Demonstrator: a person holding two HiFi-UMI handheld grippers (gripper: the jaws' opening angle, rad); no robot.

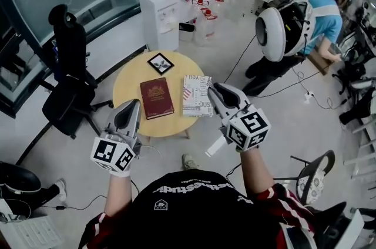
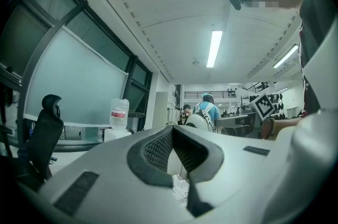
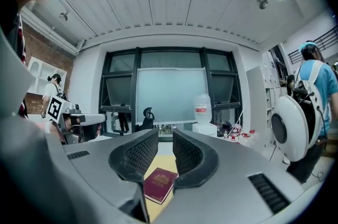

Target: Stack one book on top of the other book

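Observation:
On the round yellow table (image 1: 129, 80) a dark red book (image 1: 156, 97) lies flat, and a white printed book (image 1: 197, 95) lies flat to its right, a small gap between them. My left gripper (image 1: 131, 103) hovers at the table's near edge, in front of the red book, its jaws shut and empty. My right gripper (image 1: 213, 90) hangs over the white book's near right corner, jaws slightly open with nothing in them. In the left gripper view the left gripper (image 2: 172, 129) shows the white book (image 2: 179, 188) below its jaws. The right gripper (image 3: 165, 134) frames the red book (image 3: 160, 184).
A small black-framed picture (image 1: 160, 63) lies at the table's far side. A water dispenser (image 1: 160, 13) stands behind the table, a black office chair (image 1: 69, 74) to its left. A person in blue (image 1: 317, 13) bends at the right. Another chair (image 1: 314, 174) stands near my right.

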